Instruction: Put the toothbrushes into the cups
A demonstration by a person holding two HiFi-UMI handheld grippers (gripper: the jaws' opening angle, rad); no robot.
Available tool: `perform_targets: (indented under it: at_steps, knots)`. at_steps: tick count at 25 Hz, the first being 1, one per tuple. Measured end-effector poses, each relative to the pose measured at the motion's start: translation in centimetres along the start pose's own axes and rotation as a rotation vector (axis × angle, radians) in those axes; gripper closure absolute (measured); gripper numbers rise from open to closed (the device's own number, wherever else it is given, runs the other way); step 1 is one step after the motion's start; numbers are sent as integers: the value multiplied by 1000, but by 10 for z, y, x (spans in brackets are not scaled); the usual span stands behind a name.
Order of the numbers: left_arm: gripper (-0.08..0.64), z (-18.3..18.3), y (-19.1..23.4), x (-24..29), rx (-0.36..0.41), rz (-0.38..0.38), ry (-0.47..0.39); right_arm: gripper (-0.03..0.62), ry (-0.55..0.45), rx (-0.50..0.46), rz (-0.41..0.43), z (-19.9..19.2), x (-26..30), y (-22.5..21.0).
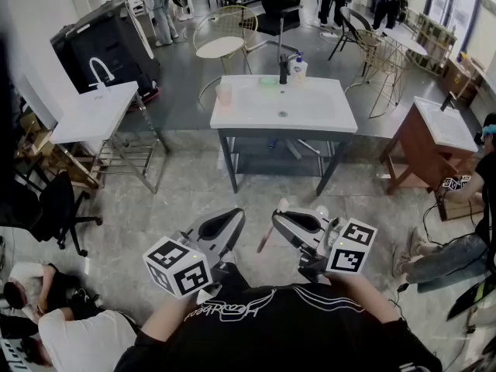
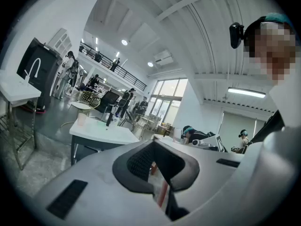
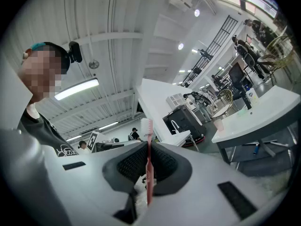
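Note:
Low in the head view, my right gripper [image 1: 277, 217] is shut on a pink toothbrush [image 1: 271, 225], which crosses the jaws with its bristle head uppermost. The right gripper view shows that toothbrush [image 3: 149, 168] upright, pinched between the dark pads [image 3: 134, 166]. My left gripper [image 1: 236, 215] is beside it, tips together, and I see nothing held. In the left gripper view the left gripper [image 2: 154, 149] shows only a thin slit behind its tips. A pink cup [image 1: 224, 93] stands on the white sink table [image 1: 325, 115], well ahead of both grippers. The cup [image 2: 82, 119] also shows small in the left gripper view.
A tap and a soap bottle [image 1: 297, 67] stand at the back of the sink table. Another white sink stand [image 1: 93, 115] is at the left and a wooden vanity [image 1: 422, 142] at the right. A black chair [image 1: 46, 208] and people on the floor [image 1: 46, 301] are at the lower left.

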State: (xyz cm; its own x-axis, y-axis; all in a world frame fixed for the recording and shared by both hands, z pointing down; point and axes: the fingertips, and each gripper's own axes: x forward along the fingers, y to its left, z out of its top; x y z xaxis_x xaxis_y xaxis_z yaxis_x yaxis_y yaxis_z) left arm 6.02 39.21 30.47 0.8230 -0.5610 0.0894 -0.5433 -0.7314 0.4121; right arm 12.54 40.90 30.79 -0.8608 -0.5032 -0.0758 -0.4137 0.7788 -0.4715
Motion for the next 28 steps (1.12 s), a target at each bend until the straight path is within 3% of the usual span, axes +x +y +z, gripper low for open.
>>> perform_targets:
  at_steps: [14,21,28]
  knots:
    - [555,-2,48,15,-58,0,29,551,18,37,-29,-4,31,-33]
    - [555,2,121,32,-125,8,63,551,20,98,-67,-9,83,-82]
    - [555,23,221,54,-181,16,78,551,38,168,-106,-9,156,-147]
